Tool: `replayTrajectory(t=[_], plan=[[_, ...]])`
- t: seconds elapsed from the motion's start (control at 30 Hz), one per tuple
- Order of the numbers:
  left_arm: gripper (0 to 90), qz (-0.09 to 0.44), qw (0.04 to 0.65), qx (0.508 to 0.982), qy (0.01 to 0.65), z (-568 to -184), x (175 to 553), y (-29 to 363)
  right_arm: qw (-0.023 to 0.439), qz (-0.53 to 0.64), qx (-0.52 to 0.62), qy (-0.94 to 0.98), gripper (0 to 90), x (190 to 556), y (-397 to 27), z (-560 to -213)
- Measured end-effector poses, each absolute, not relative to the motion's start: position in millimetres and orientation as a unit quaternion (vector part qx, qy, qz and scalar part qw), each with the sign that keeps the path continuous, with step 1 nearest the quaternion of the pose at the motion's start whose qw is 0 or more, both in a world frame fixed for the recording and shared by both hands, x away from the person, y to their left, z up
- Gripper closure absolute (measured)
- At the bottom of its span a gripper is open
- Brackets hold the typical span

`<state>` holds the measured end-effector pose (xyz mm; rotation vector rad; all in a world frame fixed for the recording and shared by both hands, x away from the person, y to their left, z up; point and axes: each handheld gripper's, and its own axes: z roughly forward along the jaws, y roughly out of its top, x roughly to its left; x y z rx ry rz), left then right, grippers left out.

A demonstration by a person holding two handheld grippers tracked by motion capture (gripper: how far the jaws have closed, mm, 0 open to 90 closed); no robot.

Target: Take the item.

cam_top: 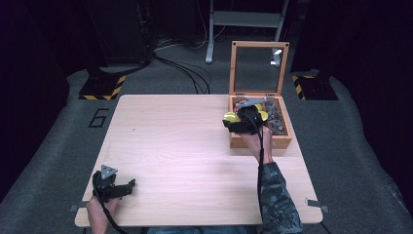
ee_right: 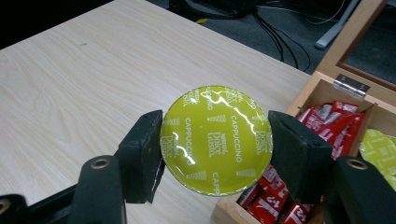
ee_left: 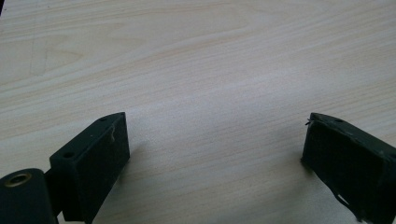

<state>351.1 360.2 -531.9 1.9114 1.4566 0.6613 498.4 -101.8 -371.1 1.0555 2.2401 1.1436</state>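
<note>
Dark floor and trailing cables are surrounding a pale wooden table [cam_top: 195,146], where a wooden box [cam_top: 287,139] is sitting at the right edge with its glass lid [cam_top: 258,68] standing open.

Over the box's left wall, the right gripper [ee_right: 215,140] is gripping a yellow-green capsule [ee_right: 215,139], its 2 jaws pressing on opposite sides of the rim so that the foil face is turning toward the gripper's camera. In the high view the right gripper [cam_top: 243,119] is hovering at the box's near-left part with the capsule [cam_top: 231,117] showing yellow at its left. Red sachets [ee_right: 336,121] are lying in the compartment below, and another capsule [ee_right: 380,144] is resting further right in the box.

The left gripper [ee_left: 215,154] is resting near the table's near-left corner, jaws standing wide apart with nothing between them, only bare wood showing.

By my judgement the capsule is handling as a light thing with a stiff plastic rim and a thin foil face that is denting or tearing easily. Its glossy sides are likely slippery, so a hold across the rim at its widest, as now, is suiting it best, with pressure kept modest.
</note>
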Motion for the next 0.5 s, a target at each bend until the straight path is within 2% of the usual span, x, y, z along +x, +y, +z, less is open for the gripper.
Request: replayTrajectory(t=[0.5], plan=[[7.1, 0.251, 0.320, 0.727, 0.554, -531.9, 351.1, 360.2, 0.186, 0.410, 0.363, 0.816, 37.7, 500.8, -76.6, -383.5]])
